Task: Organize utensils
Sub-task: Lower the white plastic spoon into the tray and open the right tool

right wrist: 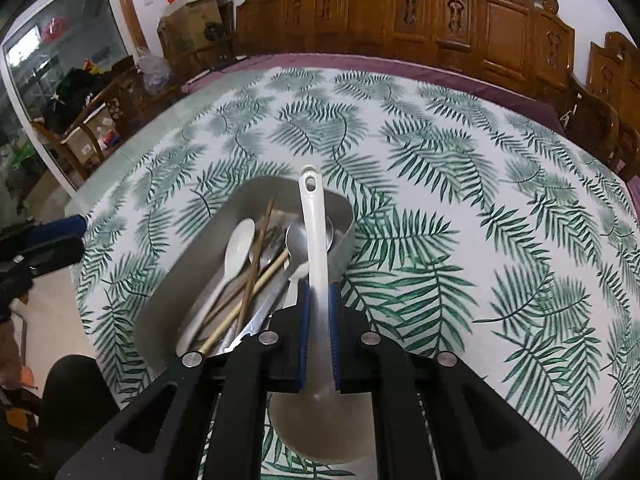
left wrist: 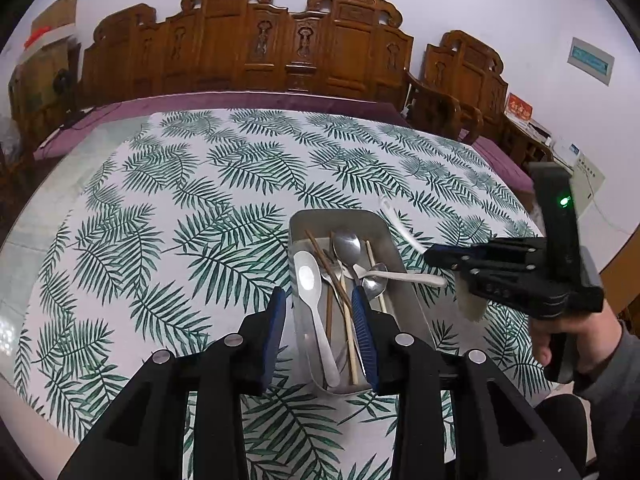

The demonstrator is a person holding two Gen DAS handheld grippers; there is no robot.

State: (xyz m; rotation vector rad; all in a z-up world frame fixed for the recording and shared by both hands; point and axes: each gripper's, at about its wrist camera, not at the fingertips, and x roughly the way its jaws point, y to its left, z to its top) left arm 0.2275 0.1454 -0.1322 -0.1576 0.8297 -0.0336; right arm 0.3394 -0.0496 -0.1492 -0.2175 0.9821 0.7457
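Observation:
A metal tray (left wrist: 332, 214) (right wrist: 180, 280) lies on the leaf-print tablecloth. It holds a white spoon (left wrist: 310, 280), metal spoons (left wrist: 347, 244), chopsticks (left wrist: 320, 256) and a second white spoon (left wrist: 408, 277) lying across its right rim. My left gripper (left wrist: 320, 320) straddles the tray's near left wall: one blue finger is outside, the other inside, with a wide gap between them. Nothing is pinched. My right gripper (right wrist: 318, 286) (left wrist: 430, 256) is shut on a white ladle (right wrist: 316, 240). Its handle (left wrist: 400, 220) points away over the tray's right side, and its bowl hangs beneath the gripper.
Tablecloth (right wrist: 460, 200) stretches right of and beyond the tray. Carved wooden chairs (left wrist: 248, 48) line the far edge. A hand (left wrist: 560, 340) grips the right tool at the right. Boxes (right wrist: 192, 8) and a glass door (right wrist: 60, 60) stand at the far left.

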